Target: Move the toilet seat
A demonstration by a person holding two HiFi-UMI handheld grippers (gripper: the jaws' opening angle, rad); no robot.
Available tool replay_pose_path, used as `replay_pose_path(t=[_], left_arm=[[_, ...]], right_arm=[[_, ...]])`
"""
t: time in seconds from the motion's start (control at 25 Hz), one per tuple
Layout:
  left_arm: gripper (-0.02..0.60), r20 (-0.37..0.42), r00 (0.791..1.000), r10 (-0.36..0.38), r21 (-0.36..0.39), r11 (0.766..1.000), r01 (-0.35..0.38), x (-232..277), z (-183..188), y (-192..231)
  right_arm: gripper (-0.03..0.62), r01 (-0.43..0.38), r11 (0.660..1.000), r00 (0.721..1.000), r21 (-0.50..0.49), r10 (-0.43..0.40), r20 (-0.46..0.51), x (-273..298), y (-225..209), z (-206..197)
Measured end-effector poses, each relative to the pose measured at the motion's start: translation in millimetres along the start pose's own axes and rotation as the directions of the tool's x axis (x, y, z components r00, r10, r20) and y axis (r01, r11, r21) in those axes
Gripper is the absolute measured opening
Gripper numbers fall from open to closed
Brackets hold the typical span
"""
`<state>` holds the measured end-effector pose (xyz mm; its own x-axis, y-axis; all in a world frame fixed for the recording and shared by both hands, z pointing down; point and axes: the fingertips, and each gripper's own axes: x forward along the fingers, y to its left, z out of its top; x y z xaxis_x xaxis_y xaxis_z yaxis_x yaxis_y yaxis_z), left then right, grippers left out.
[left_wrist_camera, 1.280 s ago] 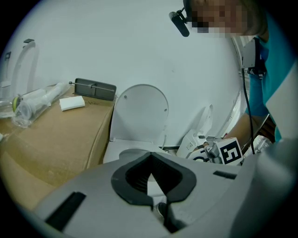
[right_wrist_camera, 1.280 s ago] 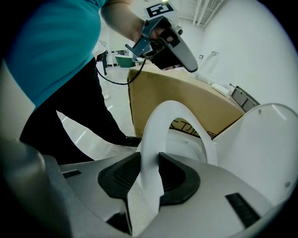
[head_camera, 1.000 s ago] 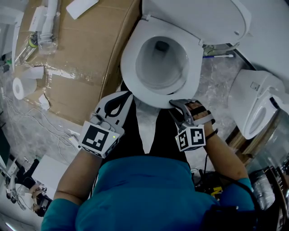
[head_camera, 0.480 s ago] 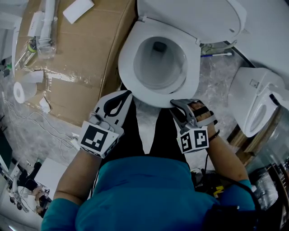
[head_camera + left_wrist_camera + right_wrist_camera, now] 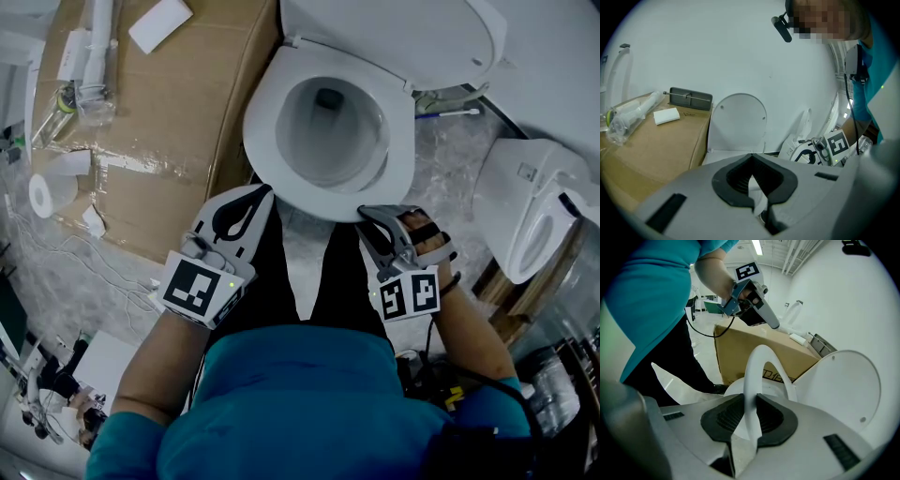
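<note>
**Head view**
- seat: the toilet seat (image 5: 261, 131) rings the bowl, with its hinge at the far side under the raised lid (image 5: 403, 37) and its front edge nearest the person.
- right claw (image 5: 366, 214): on the seat's front-right rim.
- left claw (image 5: 253, 199): just beside the seat's front-left edge; I cannot tell if it touches.
- around: a cardboard box (image 5: 159, 122) sits left of the bowl and a 2nd toilet (image 5: 530, 211) stands to the right.

**Left gripper view**
- left claw state: narrow, jaws meeting at the tips.
- contents: a white sliver shows through the gap behind the tips and I cannot tell what it is. Nothing is clearly gripped.
- ahead: the lid stands upright.

**Right gripper view**
- right claw state: the jaws have just been closing, and the pads (image 5: 724, 420) now clamp the seat's thin front rim. It is holding the seat.
- seat: the front is lifted off the bowl and the ring arches up, tilted, toward the lid.

**Assessment**
- step: looks like the early part of the lift. The seat is gripped and cracked open, with most of the swing left.
- next: probably an arc up and back about the hinge toward the lid.
- grip: firm enough not to slip, while letting the rim pivot between the pads.
- left claw: should stay clear of the seat's path.
</note>
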<state>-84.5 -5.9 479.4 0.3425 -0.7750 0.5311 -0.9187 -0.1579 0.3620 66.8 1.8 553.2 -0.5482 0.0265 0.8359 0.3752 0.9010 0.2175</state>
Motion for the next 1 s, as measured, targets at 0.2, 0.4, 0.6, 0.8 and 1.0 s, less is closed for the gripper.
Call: replay_pose_path(t=[0.2, 0.4, 0.6, 0.8, 1.0], left_arm=[[0.000, 0.010, 1.000, 0.002, 0.015, 1.000, -0.003, -2, 4, -2], [0.000, 0.020, 1.000, 0.006, 0.015, 1.000, -0.006, -3, 7, -1], [0.000, 0.027, 1.000, 0.003, 0.015, 1.000, -0.004, -2, 9, -2], [0.000, 0.038, 0.999, -0.002, 0.017, 1.000, 0.001, -2, 12, -4], [0.000, 0.041, 0.999, -0.004, 0.021, 1.000, 0.003, 0, 13, -7]], right_arm=[[0.072, 0.031, 0.999, 0.999, 0.015, -0.031, 0.008, -9, -11, 3], [0.069, 0.054, 0.998, 0.998, 0.022, -0.054, 0.015, -15, -20, 5], [0.063, 0.088, 0.996, 0.996, 0.032, -0.089, 0.024, -23, -32, 8], [0.058, 0.112, 0.993, 0.993, 0.043, -0.114, 0.043, -31, -44, 11], [0.053, 0.155, 0.986, 0.986, 0.059, -0.158, 0.061, -40, -58, 12]])
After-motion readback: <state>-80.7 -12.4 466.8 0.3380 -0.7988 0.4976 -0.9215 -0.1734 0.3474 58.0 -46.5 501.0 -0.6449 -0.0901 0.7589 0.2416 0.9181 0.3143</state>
